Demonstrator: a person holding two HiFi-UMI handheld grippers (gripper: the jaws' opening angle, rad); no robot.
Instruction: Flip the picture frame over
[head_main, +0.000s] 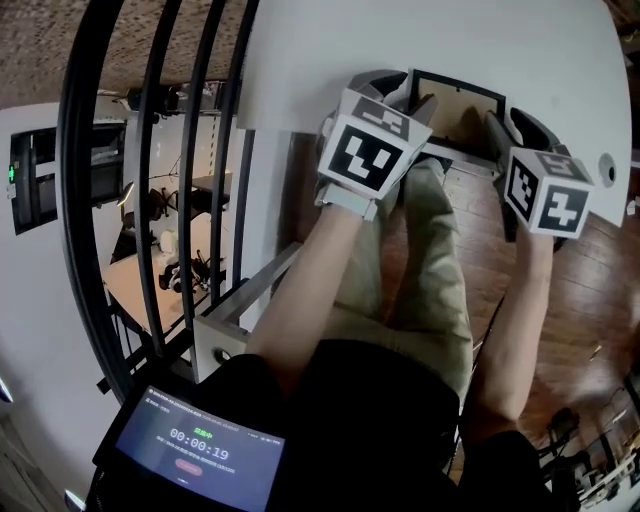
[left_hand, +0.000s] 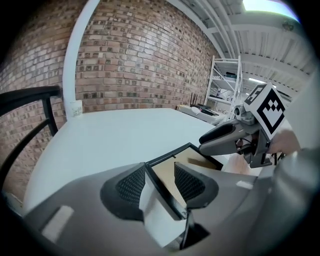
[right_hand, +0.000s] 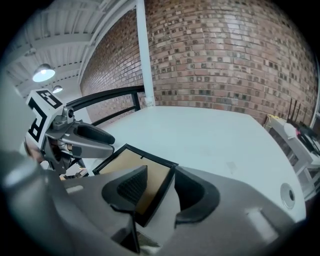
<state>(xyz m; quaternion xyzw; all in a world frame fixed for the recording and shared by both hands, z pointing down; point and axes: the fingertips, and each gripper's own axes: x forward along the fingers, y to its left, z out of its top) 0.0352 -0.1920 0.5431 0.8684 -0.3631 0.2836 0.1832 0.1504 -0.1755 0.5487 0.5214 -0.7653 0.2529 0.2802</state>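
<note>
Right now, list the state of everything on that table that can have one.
picture frame, lying at the near edge of the table, brown backing up.
left gripper, open, jaws straddling the frame's left edge.
right gripper, open, jaws straddling the frame's right edge.

frame (right_hand: 125, 162): blk rim, tan back | table (right_hand: 210, 135): wht (plain) | wall (right_hand: 225, 55): red brick
</note>
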